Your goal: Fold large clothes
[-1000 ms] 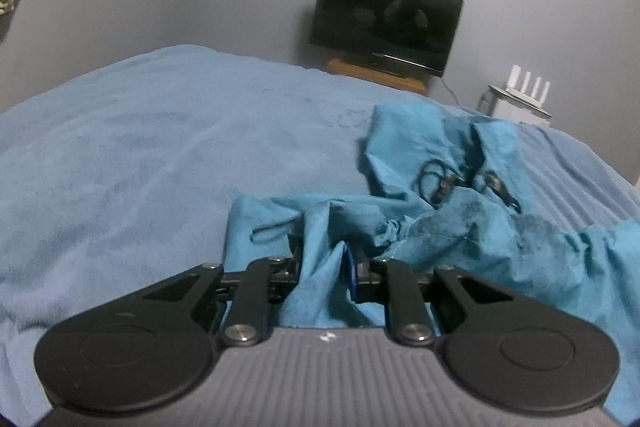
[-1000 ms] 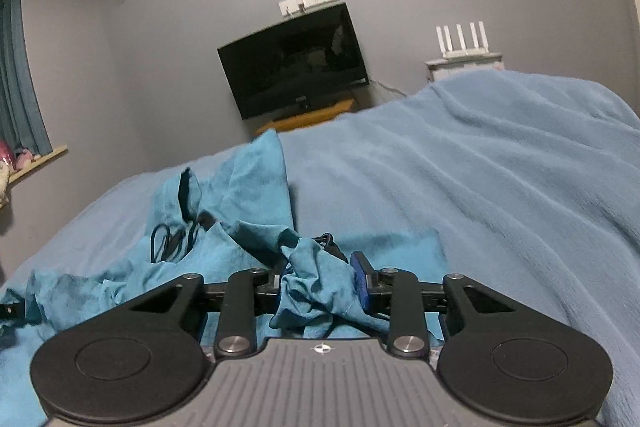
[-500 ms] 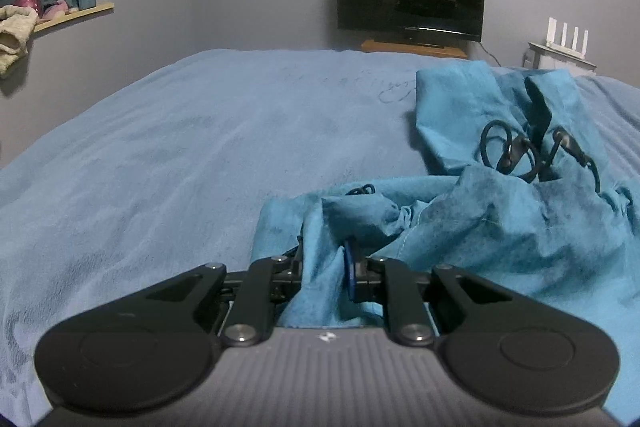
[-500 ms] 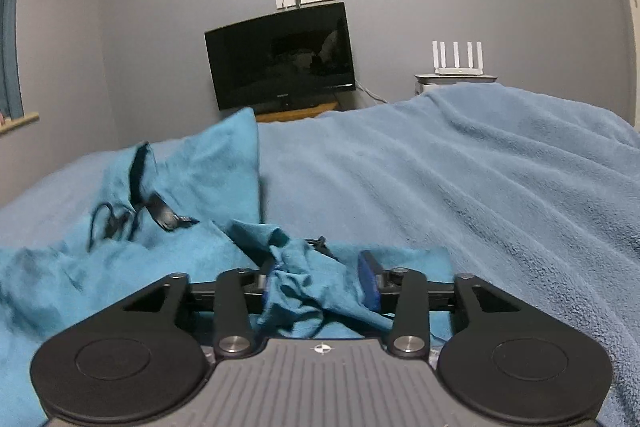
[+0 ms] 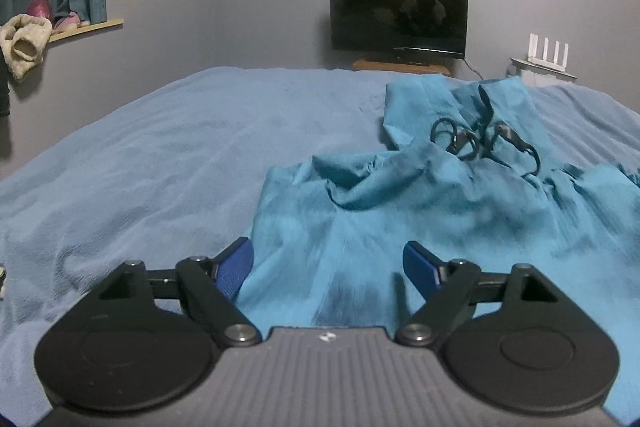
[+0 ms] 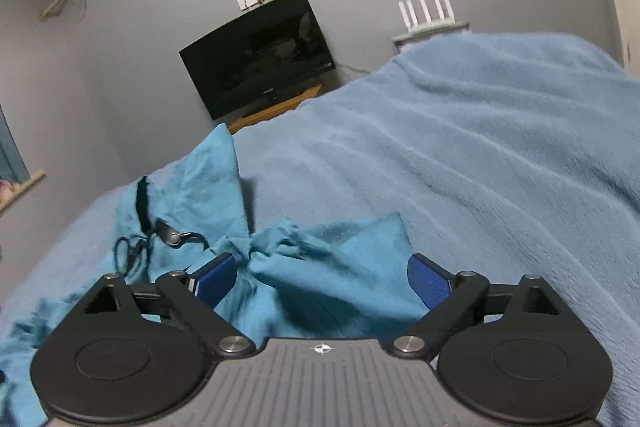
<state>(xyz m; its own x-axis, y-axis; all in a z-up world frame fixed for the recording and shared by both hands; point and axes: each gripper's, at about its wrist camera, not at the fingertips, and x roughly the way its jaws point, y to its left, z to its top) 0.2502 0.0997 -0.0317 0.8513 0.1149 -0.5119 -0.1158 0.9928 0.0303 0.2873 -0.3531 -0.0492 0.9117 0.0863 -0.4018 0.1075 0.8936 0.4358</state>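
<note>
A teal garment (image 5: 400, 211) with black drawstrings (image 5: 472, 139) lies rumpled on the light blue bed (image 5: 160, 155). My left gripper (image 5: 328, 263) is open, its blue pads apart just above the garment's near left corner. In the right wrist view the same garment (image 6: 320, 267) lies below my right gripper (image 6: 324, 279), which is open with its blue pads spread over the near right corner. Neither gripper holds cloth.
A dark TV (image 5: 399, 11) on a wooden stand sits against the grey far wall, with a white router (image 5: 546, 57) to its right. A curtain and windowsill (image 5: 80, 27) with soft items are at the left. The bed (image 6: 480, 167) extends right of the garment.
Both grippers were shut on bunched garment corners; now both have opened and let the cloth drop flat onto the bed. The right gripper has tilted.
</note>
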